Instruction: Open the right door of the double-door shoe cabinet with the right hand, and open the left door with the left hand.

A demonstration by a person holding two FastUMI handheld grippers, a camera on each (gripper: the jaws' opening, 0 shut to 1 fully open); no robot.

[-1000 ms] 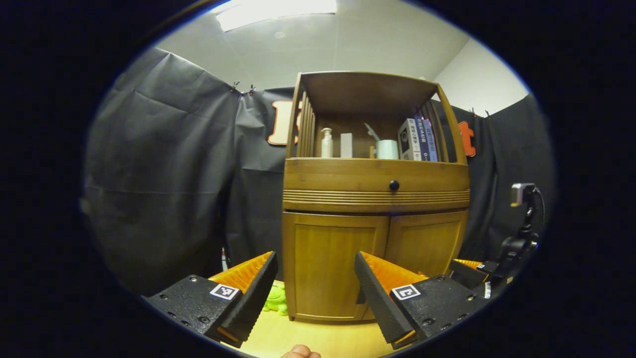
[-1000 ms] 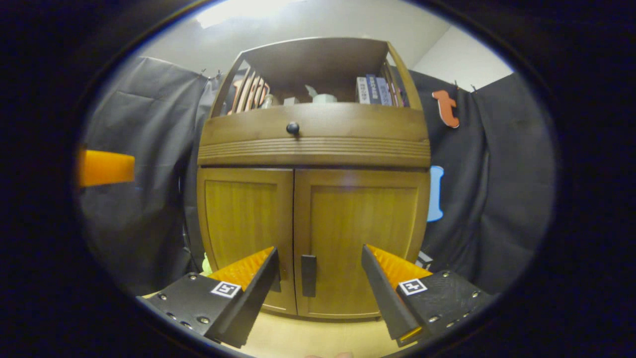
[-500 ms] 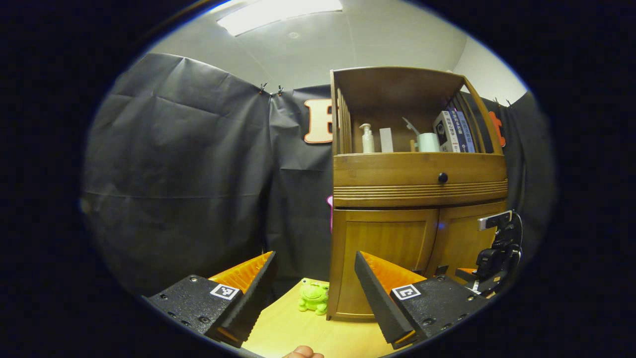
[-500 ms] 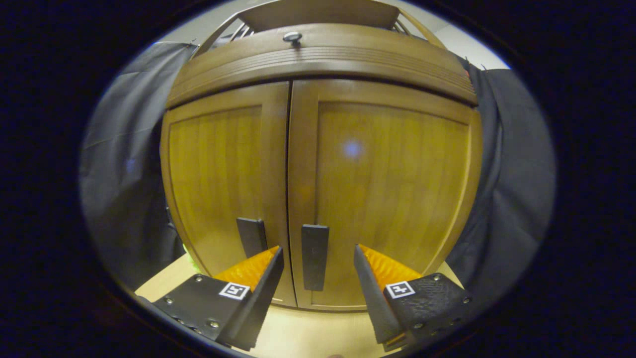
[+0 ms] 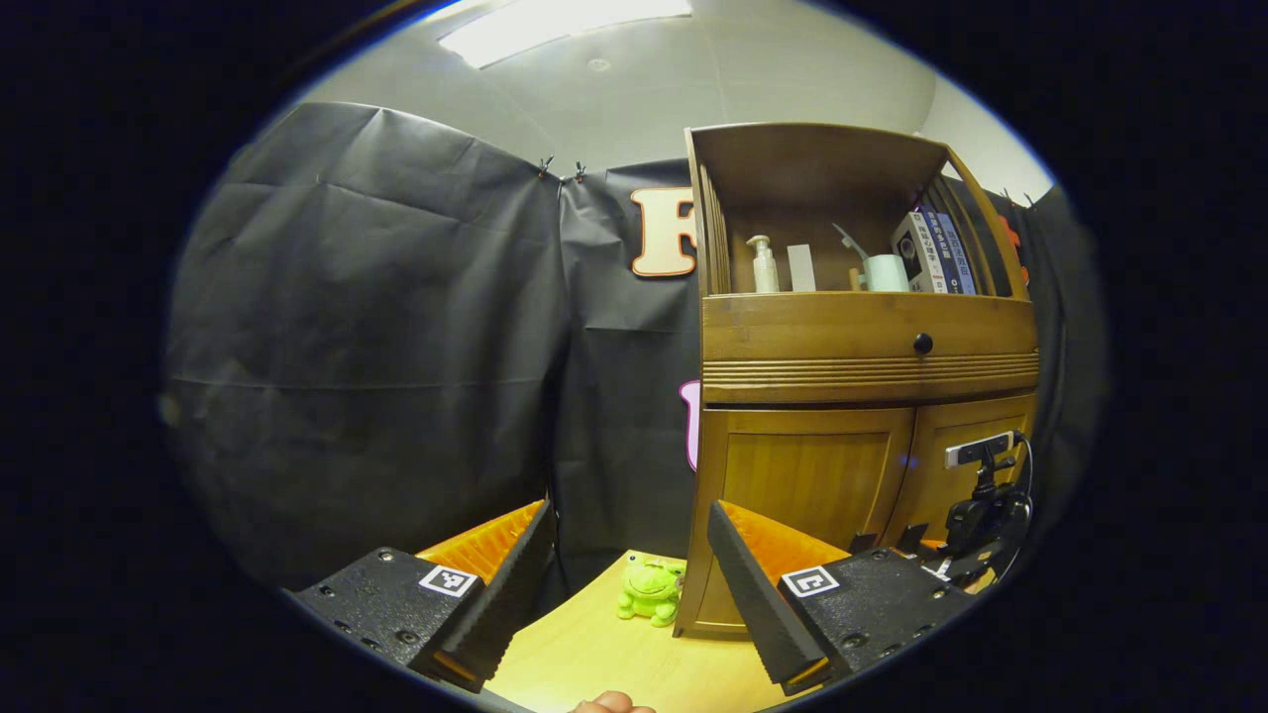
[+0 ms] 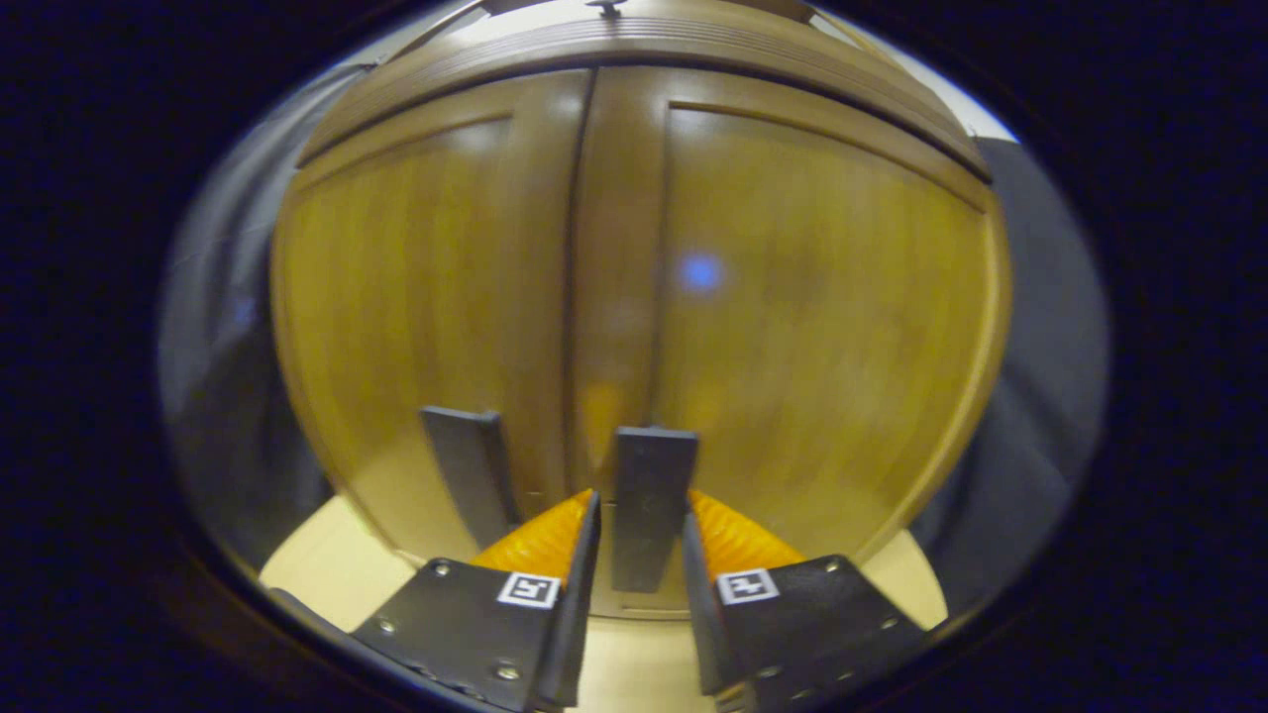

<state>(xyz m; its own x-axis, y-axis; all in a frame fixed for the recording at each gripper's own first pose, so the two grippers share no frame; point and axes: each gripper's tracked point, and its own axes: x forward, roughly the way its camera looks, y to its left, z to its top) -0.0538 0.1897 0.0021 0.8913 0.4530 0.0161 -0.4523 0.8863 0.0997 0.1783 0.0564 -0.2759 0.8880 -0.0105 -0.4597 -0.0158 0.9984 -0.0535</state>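
Note:
The wooden shoe cabinet stands on the right in the left gripper view, both doors closed. My left gripper hangs open, back from the cabinet's left front corner, holding nothing. Close up in the right gripper view, the left door and right door meet at a centre seam. Each carries a dark vertical handle. My right gripper is closed around the right door handle, a finger against each side. The left door handle is free. That right gripper also appears low against the doors.
A green frog toy sits on the light wooden table by the cabinet's left foot. Above the doors is a drawer with a black knob. An open shelf holds a pump bottle and books. Black cloth walls surround everything.
My right gripper moved in to the right door and narrowed from wide open onto its handle. My left gripper swung leftward, so the cabinet slid right in its view.

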